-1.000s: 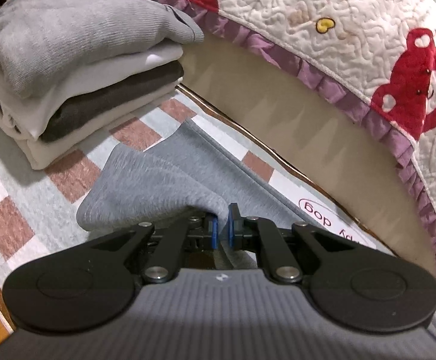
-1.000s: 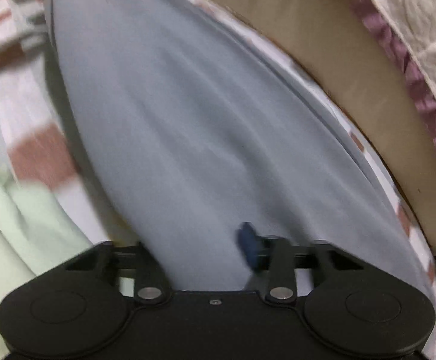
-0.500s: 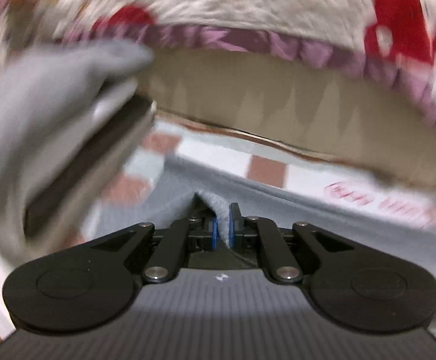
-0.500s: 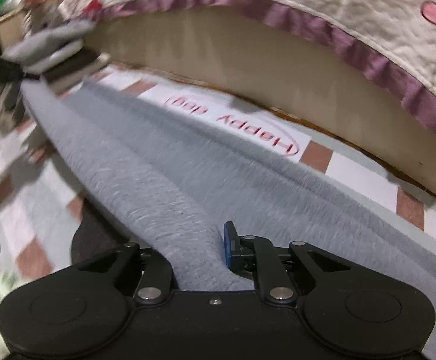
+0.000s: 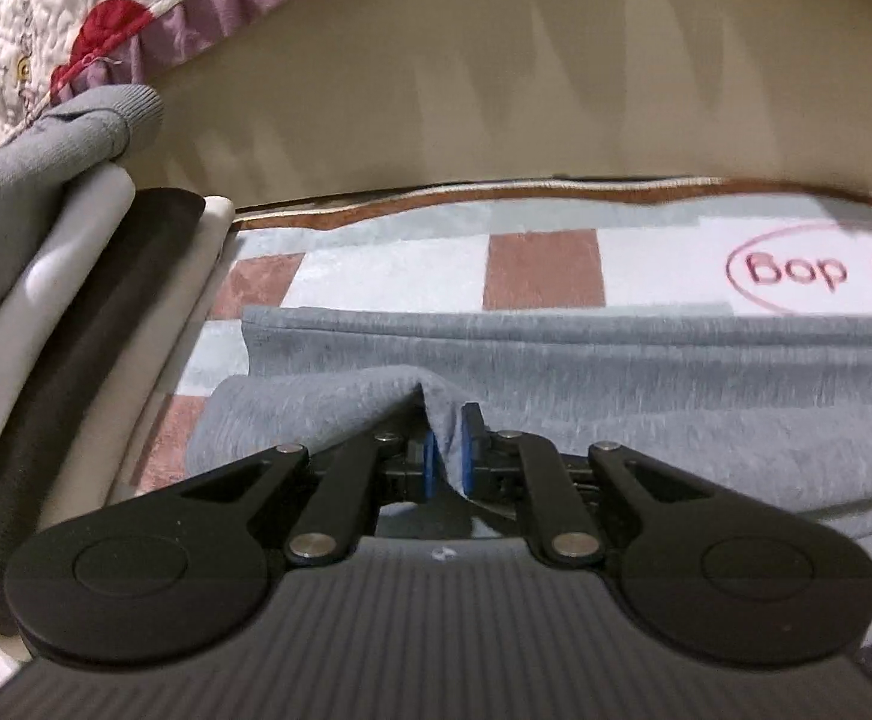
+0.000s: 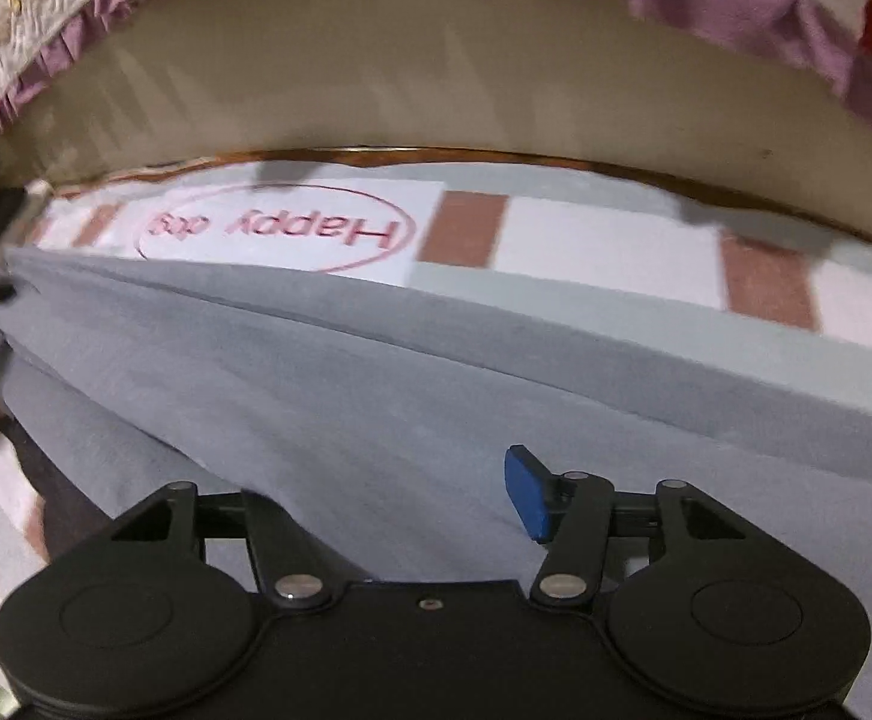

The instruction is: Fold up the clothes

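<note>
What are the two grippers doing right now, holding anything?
Left gripper: shut on a pinched fold of the grey garment.
Right gripper: open, jaws just spread apart, holding nothing; the grey cloth lies between and beneath them.

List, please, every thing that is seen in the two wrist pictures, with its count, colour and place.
grey garment: one, grey, spread long across the mat in front of the bed; one fold of it pinched up.
stack of folded clothes: one pile, grey on top, then white, dark and cream layers; at the left of the left wrist view, on the mat.
mat: one, white, pale blue and brown checks with red "Happy dog" print; under the garment.
quilt: one, cream with red figures and purple frill; hanging over the bed edge.
bed side: one, beige, behind the mat.
left claw: black with blue pads, shut on the garment's fold.
right claw: black, jaws just opened, above the garment, not gripping.
</note>
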Demonstrator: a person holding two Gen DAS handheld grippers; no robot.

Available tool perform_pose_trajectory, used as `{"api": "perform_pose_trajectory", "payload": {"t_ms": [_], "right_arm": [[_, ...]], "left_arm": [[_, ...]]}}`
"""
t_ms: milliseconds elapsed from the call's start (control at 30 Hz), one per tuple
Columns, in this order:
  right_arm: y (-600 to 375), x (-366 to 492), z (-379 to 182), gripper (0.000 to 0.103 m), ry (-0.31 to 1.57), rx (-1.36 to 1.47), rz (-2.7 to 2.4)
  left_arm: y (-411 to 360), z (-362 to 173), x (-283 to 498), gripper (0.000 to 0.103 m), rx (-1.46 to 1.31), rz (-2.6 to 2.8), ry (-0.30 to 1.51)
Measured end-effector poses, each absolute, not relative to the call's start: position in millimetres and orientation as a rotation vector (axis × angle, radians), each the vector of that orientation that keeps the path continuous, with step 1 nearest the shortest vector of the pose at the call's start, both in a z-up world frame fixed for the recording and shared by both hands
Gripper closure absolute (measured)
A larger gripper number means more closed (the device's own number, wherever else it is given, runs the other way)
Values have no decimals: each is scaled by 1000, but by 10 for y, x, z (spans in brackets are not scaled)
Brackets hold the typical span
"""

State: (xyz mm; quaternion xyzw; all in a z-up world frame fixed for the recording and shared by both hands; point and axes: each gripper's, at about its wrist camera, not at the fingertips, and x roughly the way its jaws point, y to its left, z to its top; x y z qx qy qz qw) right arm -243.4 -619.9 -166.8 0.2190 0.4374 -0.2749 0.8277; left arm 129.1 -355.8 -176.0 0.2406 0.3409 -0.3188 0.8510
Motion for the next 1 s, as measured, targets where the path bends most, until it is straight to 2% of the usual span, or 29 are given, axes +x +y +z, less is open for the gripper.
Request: {"api": "perform_pose_trajectory", "payload": {"t_ms": [33,67,133,200,233,267,400,500,633,800,867,1000], "right_arm": [[-6183,-2439,-1665,48,925,438,-580],[-6167,-2444,-1663,57,921,412,-576],[-6151,-2456,-1656,63,900,372,-578],[-6198,-2491,-1689,62,818,378,-617],[-6254,-2511,-1742,56,790,420,-650],[-6301,-2518,-1792,53,783,453,-665],[-6411,-2523,-1850,51,805,533,-673],[-6464,-2516,-1728,43,879,618,-708],[-6408,-2570,-1586,44,910,600,-741],[-6309,-2605,-1585,44,943,508,-739],[-6295,-2650,-1577,44,949,504,-732],[-6234,-2741,-1538,44,963,428,-744]], "left_arm": [[-3560,-1749,1303,91,495,-666,717],[-3565,-1740,1315,90,485,-661,716],[-3594,-1722,1344,86,475,-651,718],[-3583,-1660,1364,82,438,-658,723],[-3569,-1625,1373,80,420,-665,730],[-3555,-1588,1383,79,404,-672,737],[-3489,-1388,1423,77,396,-696,813],[-3493,-1144,1413,76,492,-731,839],[-3502,-569,1340,60,558,-810,826],[-3566,67,1071,56,626,-888,876],[-3558,104,910,46,617,-860,899],[-3493,-256,696,44,410,-885,928]]}}
